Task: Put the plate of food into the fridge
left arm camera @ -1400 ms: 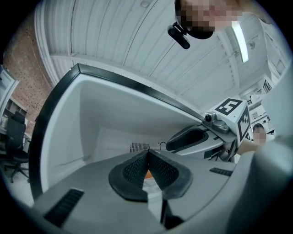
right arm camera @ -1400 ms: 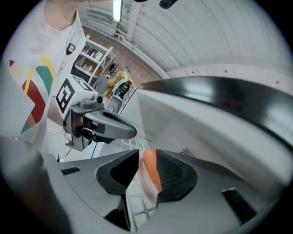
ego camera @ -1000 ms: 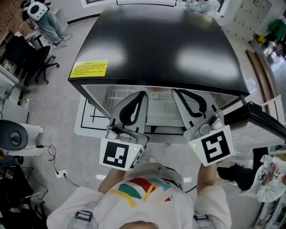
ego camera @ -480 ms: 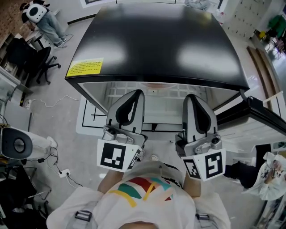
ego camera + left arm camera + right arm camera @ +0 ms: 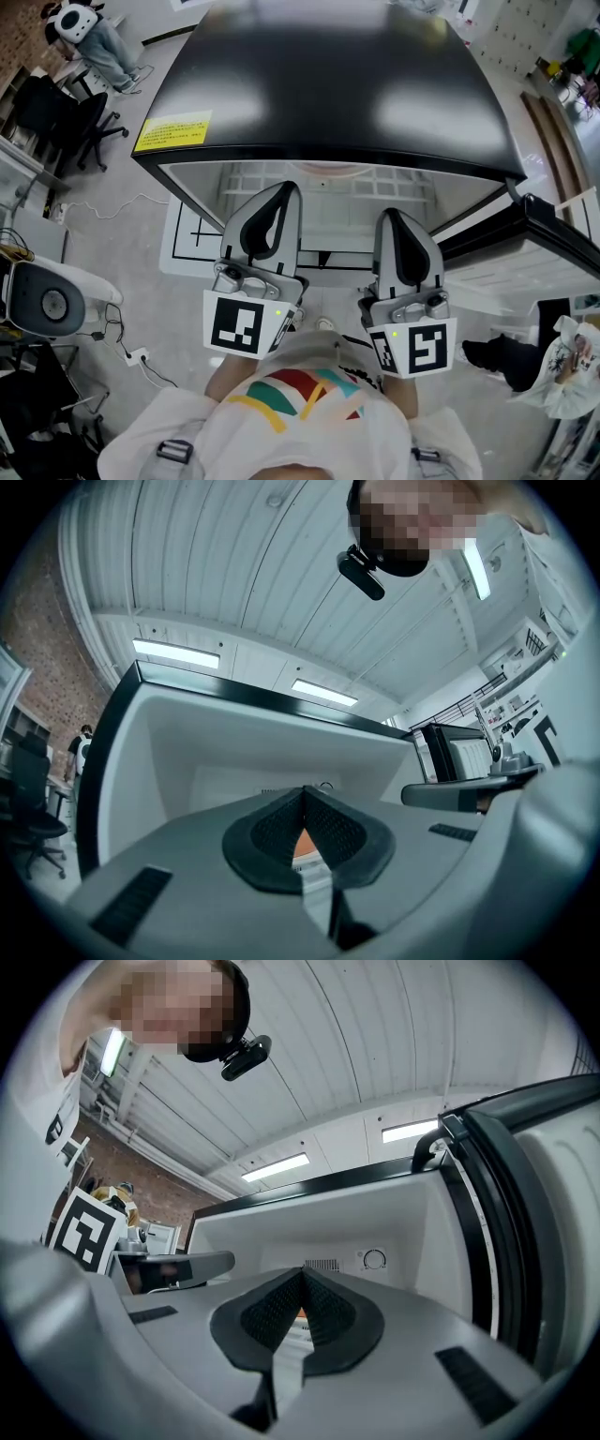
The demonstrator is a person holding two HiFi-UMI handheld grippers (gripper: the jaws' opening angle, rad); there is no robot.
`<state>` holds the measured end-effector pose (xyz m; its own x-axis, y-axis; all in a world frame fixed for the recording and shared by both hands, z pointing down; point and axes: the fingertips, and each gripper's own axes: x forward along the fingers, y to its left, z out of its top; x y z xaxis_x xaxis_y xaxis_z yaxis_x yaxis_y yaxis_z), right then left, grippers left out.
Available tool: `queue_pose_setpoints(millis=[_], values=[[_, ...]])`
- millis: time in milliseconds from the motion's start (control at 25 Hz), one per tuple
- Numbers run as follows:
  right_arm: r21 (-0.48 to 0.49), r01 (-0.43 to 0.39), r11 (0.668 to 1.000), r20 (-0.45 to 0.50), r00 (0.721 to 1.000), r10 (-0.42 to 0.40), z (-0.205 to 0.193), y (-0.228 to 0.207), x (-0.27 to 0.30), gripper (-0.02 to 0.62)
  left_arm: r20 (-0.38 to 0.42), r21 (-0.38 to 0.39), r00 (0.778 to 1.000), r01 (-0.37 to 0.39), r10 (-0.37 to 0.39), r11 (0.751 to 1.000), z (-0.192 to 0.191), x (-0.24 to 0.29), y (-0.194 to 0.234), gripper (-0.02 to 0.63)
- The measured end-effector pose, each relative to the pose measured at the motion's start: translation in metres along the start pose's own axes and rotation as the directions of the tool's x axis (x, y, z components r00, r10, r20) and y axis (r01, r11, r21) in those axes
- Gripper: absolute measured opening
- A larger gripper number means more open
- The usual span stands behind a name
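Your right gripper [image 5: 394, 217] has swung in from the right and now sits square beside the left gripper [image 5: 284, 192], both aimed into the open fridge [image 5: 328, 84]. Each gripper's jaws are pressed together with nothing between them. Past the closed tips, both gripper views show only an orange sliver deep inside the fridge. That is probably the plate [image 5: 304, 843], though too little shows to be sure. If so, the placing looks done and you are at the closing step. Next, draw both grippers clear of the opening. Then reach for the door [image 5: 562, 239] standing open at your right and push it shut.
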<state>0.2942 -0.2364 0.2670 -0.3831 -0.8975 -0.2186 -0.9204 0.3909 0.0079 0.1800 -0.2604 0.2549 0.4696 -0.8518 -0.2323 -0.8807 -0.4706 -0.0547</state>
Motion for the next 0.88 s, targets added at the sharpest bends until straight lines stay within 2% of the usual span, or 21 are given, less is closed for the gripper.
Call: queue_pose_setpoints(millis=[480, 720, 880], values=[[-0.036, -0.001, 0.999, -0.010, 1.000, 0.001, -0.002, 0.004, 0.000, 0.000, 0.003, 0.012, 1.000, 0.004, -0.004, 1.000, 0.001, 0.000, -0.003, 0.006], [-0.127, 0.006, 0.992, -0.051, 0.999, -0.013, -0.011, 0.009, 0.001, 0.000, 0.000, 0.014, 1.000, 0.007, -0.007, 1.000, -0.001, 0.001, -0.003, 0.006], [-0.136, 0.014, 0.991, -0.060, 0.998, -0.022, -0.012, 0.009, 0.003, 0.000, -0.005, 0.011, 1.000, 0.006, -0.006, 1.000, -0.002, 0.001, -0.003, 0.006]])
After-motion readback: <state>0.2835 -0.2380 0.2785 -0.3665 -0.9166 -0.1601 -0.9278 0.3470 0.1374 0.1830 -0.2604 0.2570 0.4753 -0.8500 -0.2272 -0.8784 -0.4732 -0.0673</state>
